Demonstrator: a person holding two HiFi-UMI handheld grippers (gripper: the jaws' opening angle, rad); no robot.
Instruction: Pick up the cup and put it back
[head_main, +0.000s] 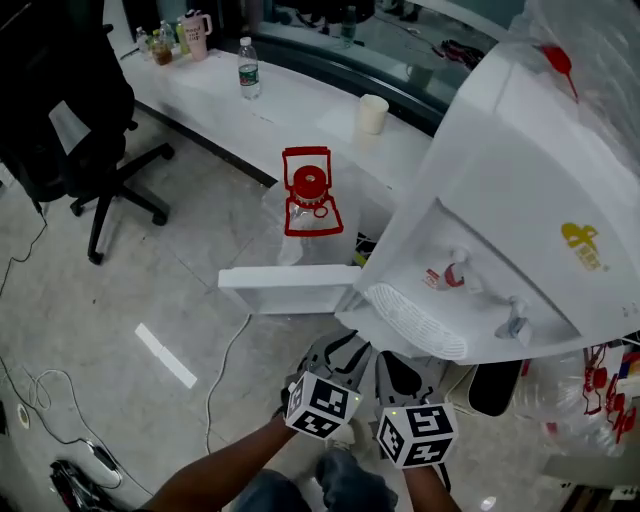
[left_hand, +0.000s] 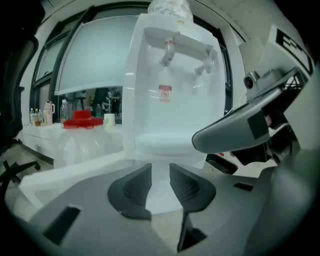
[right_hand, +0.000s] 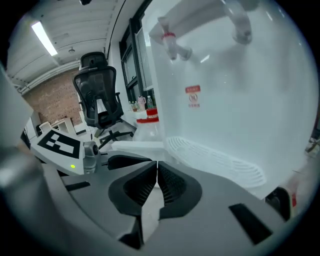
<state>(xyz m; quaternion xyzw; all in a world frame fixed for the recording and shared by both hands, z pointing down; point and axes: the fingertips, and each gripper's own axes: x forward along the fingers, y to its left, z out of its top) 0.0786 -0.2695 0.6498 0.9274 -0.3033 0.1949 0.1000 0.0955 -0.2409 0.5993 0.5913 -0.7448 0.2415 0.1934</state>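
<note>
Pale tiled office floor; long white counter (head_main: 300, 105) along the window. Cream paper cup (head_main: 372, 113) stands upright on that counter, alone, well apart from both grippers and untouched. Its contents can't be made out from this angle.

Left gripper (left_hand: 160, 182): jaws slightly apart, nothing between them. Right gripper (right_hand: 156, 182): jaws closed tip to tip, empty. Both are side by side before the white water dispenser (head_main: 520, 200), likely staging for the reach.

Clear plastic jug with red cap (head_main: 308, 205) sits on the floor; looks empty.
</note>
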